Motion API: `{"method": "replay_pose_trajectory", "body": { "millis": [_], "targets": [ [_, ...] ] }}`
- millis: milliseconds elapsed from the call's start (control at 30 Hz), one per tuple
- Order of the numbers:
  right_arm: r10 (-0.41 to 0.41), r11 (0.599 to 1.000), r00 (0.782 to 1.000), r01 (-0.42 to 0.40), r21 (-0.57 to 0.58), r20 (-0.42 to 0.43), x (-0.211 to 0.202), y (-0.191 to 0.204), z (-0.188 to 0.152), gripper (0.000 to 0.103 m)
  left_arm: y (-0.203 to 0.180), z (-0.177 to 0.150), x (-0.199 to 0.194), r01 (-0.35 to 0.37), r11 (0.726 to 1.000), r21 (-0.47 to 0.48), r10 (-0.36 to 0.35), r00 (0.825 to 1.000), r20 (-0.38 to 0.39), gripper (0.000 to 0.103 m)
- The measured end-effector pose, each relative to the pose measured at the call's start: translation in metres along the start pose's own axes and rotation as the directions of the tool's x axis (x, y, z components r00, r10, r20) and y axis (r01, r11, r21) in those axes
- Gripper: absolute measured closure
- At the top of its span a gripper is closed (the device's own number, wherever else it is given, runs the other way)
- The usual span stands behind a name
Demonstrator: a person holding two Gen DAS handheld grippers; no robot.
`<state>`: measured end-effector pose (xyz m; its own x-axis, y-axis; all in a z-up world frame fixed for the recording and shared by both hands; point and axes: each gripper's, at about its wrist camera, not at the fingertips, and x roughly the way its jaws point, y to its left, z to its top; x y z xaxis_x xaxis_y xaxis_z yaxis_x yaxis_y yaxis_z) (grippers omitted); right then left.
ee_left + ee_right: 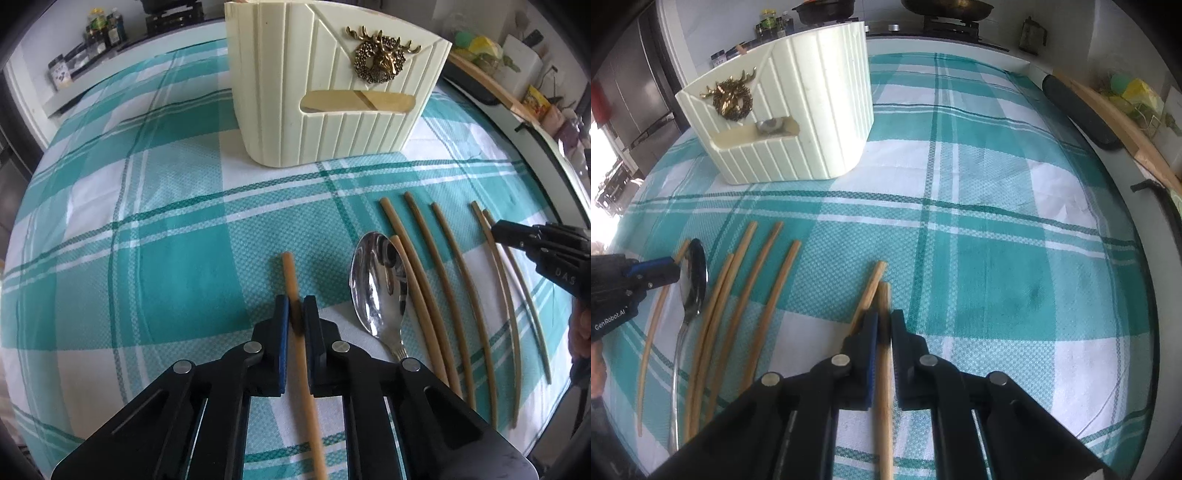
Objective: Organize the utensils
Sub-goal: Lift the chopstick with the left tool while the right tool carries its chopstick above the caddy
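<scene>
On the teal checked cloth, my left gripper [296, 301] is shut on a single bamboo chopstick [290, 269] that runs back between its fingers. Just to its right lie a metal spoon [375, 280] and several more chopsticks [443, 266] side by side. My right gripper [885, 315] is shut on the right one [884, 295] of a pair at that end; its partner [872, 284] lies against the left finger. Each gripper shows in the other's view: the right [496, 229], the left [673, 272]. The cream ribbed utensil holder [332, 110] with a brass deer ornament stands upright behind.
Teal and white tablecloth [997, 258] covers the table. A wooden board [1108, 110] and a dark roll [1075, 110] lie at the right edge. A stove with pans [945, 9] and jars [772, 22] stand on the counter behind. A hand shows at the left edge [596, 365].
</scene>
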<state>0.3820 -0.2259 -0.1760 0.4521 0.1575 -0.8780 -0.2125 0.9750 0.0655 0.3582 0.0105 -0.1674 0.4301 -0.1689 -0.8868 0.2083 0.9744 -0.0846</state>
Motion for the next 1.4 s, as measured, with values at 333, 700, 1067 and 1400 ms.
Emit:
{"method": "replay_pose_trajectory", "body": {
  "millis": [333,700,1067,1400],
  "targets": [
    [0.15,0.985,0.968,-0.163,0.051,0.203,-0.093,-0.004,-0.005,0.096,0.009,-0.005,-0.102,0.071,0.995,-0.067,-0.053,0.968,0.247,0.099],
    [0.155,0.987,0.878,-0.161,-0.025,0.453,-0.214,0.014,-0.033,0.096,0.009,-0.022,-0.197,0.122,0.992,-0.037,-0.091,0.882,0.463,0.099],
    [0.106,0.994,0.811,-0.104,-0.036,0.576,-0.25,0.03,-0.037,0.096,0.006,-0.025,-0.217,0.147,0.989,-0.018,-0.117,0.849,0.515,0.099],
    [0.114,0.993,0.795,-0.107,-0.047,0.596,-0.255,0.029,-0.024,0.096,0.005,-0.017,-0.224,0.148,0.989,-0.009,-0.121,0.839,0.531,0.099]
  ]
}}
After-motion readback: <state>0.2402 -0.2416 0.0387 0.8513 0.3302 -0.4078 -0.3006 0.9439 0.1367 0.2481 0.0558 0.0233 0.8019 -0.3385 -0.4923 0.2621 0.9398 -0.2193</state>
